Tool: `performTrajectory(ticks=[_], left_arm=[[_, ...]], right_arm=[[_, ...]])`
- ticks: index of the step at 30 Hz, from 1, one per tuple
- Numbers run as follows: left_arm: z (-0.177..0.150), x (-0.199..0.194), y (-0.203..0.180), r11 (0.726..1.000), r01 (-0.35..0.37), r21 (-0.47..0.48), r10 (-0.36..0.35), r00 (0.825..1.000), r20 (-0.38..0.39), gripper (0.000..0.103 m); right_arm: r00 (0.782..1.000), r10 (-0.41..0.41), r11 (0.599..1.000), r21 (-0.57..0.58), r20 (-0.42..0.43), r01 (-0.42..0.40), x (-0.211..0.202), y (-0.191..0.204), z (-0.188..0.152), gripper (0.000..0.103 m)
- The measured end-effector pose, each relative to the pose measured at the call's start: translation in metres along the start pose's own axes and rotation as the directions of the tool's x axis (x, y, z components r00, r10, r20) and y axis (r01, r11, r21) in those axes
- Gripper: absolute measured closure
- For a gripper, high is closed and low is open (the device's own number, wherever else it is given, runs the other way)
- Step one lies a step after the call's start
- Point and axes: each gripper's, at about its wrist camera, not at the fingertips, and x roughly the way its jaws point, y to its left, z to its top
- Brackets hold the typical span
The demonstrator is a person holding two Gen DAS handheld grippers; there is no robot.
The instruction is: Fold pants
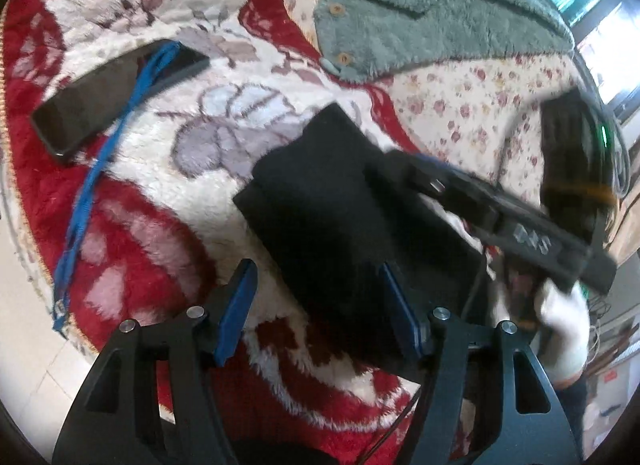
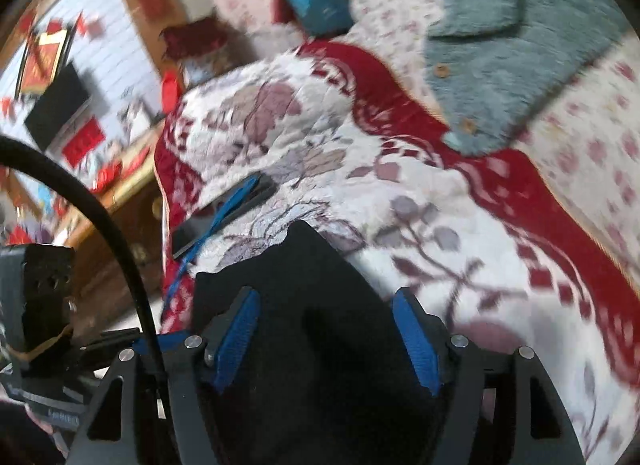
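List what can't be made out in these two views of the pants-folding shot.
- Pants: near edge hidden in both views by the gripper frames; fabric too dark to show fold lines.
- Right gripper: motion-blurred in the left view; fingertips unclear there.
- Room at the right view's left edge: blurred.
- Phone: partly hidden by a blue cord.
- Fleece top: cut off by the right view's edge.

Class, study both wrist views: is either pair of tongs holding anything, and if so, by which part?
Nothing is held. The left tongs and right tongs stand open over the folded black pants.
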Motion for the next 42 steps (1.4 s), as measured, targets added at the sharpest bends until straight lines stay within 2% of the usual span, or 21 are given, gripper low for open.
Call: performTrajectory(ticks=[3, 4, 6, 7, 9, 10, 11, 13, 14, 19, 23, 26, 31, 36, 42], left_arm=[[0.001, 0.008, -0.001, 1.000, -0.009, 0.007, 0.009, 1.000, -0.007, 0.039], [0.002, 0.009, -0.001, 1.000, 0.002, 0.001, -0.002, 1.000, -0.008, 0.035], [0.005, 0.011, 0.002, 0.999, 0.022, -0.025, -0.023, 1.000, -0.002, 0.033], [0.006, 0.012, 0.004, 0.999, 0.030, -0.039, -0.030, 1.000, 0.003, 0.033], [0.008, 0.014, 0.007, 0.997, 0.057, -0.057, -0.056, 0.998, 0.012, 0.033], [0.009, 0.014, 0.006, 0.997, 0.059, -0.050, -0.059, 0.998, 0.014, 0.046], [0.010, 0.015, 0.005, 0.998, 0.054, -0.031, -0.054, 0.998, 0.014, 0.073], [0.013, 0.017, 0.002, 0.998, 0.059, -0.012, -0.059, 0.998, 0.001, 0.078], [0.013, 0.016, 0.001, 0.998, 0.067, -0.008, -0.067, 0.998, 0.006, 0.082], [0.008, -0.017, -0.024, 0.995, 0.072, 0.073, -0.079, 0.991, 0.104, 0.084], [0.004, -0.046, -0.051, 0.986, 0.092, 0.140, -0.114, 0.981, 0.157, 0.084], [-0.002, -0.063, -0.081, 0.971, 0.121, 0.207, -0.159, 0.971, 0.177, 0.084], [-0.019, -0.081, -0.137, 0.924, 0.184, 0.334, -0.249, 0.955, 0.163, 0.084], [-0.046, -0.078, -0.197, 0.863, 0.238, 0.446, -0.311, 0.946, 0.097, 0.084], [-0.087, -0.050, -0.254, 0.803, 0.270, 0.531, -0.317, 0.948, -0.003, 0.084]], right_arm=[[0.998, 0.000, 0.999, -0.044, -0.060, -0.003, 0.022, 0.000, 0.010, 0.035], [0.997, 0.006, 0.999, -0.049, -0.077, -0.010, 0.028, -0.001, 0.013, 0.035], [0.992, 0.056, 0.997, -0.038, -0.110, -0.060, 0.042, -0.004, 0.016, 0.037], [0.990, 0.096, 0.995, -0.026, -0.106, -0.099, 0.047, -0.005, 0.017, 0.049], [0.988, 0.122, 0.992, -0.026, -0.100, -0.125, 0.053, -0.004, 0.018, 0.058], [0.988, 0.121, 0.992, -0.038, -0.095, -0.125, 0.053, -0.001, 0.018, 0.064], [0.988, 0.128, 0.990, -0.046, -0.085, -0.132, 0.050, 0.001, 0.017, 0.069], [0.992, 0.119, 0.990, -0.066, -0.051, -0.122, 0.039, 0.004, 0.015, 0.084], [0.992, 0.119, 0.991, -0.065, -0.035, -0.121, 0.033, 0.004, 0.014, 0.086], [0.985, 0.159, 0.987, -0.013, 0.073, -0.158, -0.009, 0.002, 0.010, 0.087], [0.964, 0.199, 0.978, 0.021, 0.174, -0.206, -0.057, 0.001, 0.008, 0.087], [0.953, 0.194, 0.978, 0.028, 0.232, -0.206, -0.091, 0.001, 0.003, 0.087], [0.927, 0.161, 0.980, 0.054, 0.340, -0.190, -0.161, -0.009, -0.023, 0.087], [0.896, 0.104, 0.976, 0.131, 0.432, -0.176, -0.226, -0.032, -0.072, 0.087], [0.874, 0.015, 0.950, 0.266, 0.485, -0.164, -0.269, -0.067, -0.146, 0.087]])
